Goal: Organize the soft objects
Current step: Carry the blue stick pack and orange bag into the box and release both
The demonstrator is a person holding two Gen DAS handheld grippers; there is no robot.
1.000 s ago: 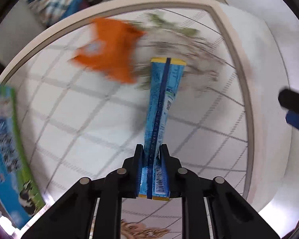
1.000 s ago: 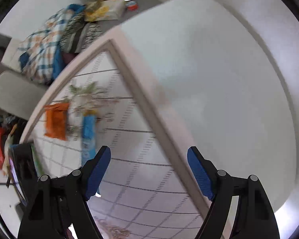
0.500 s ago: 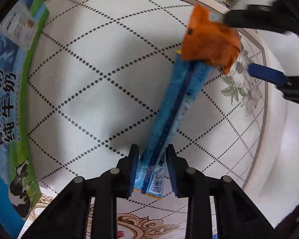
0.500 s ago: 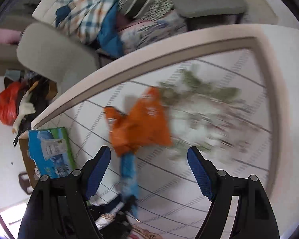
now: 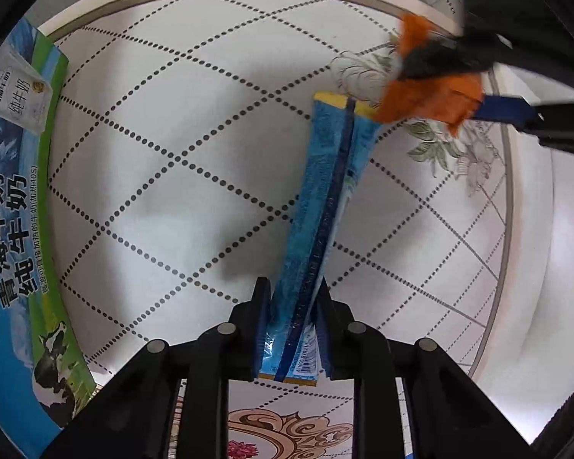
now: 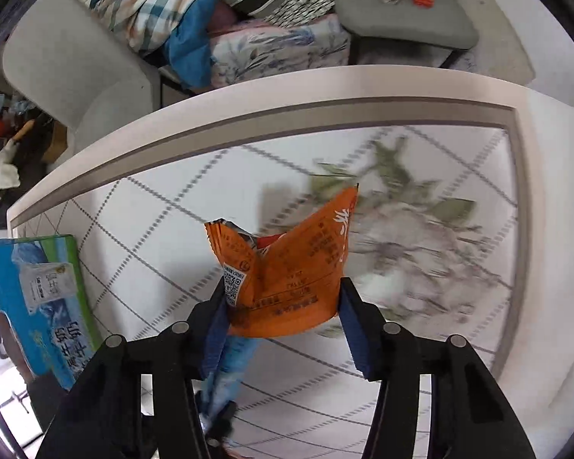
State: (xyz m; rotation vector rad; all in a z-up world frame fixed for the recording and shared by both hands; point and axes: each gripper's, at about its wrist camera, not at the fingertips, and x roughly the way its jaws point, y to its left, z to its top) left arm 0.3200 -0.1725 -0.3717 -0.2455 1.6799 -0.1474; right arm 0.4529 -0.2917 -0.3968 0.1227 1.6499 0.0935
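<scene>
The right gripper (image 6: pixel 283 306) has just been closing its jaws, now clenched on the crumpled orange packet (image 6: pixel 287 267). The left gripper (image 5: pixel 292 317) grasps the long blue packet (image 5: pixel 325 206), lying on the patterned surface (image 5: pixel 153 153) with its far end touching the orange one. A milk carton (image 5: pixel 15 229) lies beside.

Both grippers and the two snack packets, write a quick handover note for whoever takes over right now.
Left gripper: shut on the near end of the long blue packet, which stretches away over the patterned table.
Right gripper: jaws have just been closing; they now pinch the orange packet, which is crumpled between the pads, above the blue packet's far end.
Milk carton box sits at the table's left edge.
Done: both packets gripped.
Left: put each where it belongs; the spot is not visible.
</scene>
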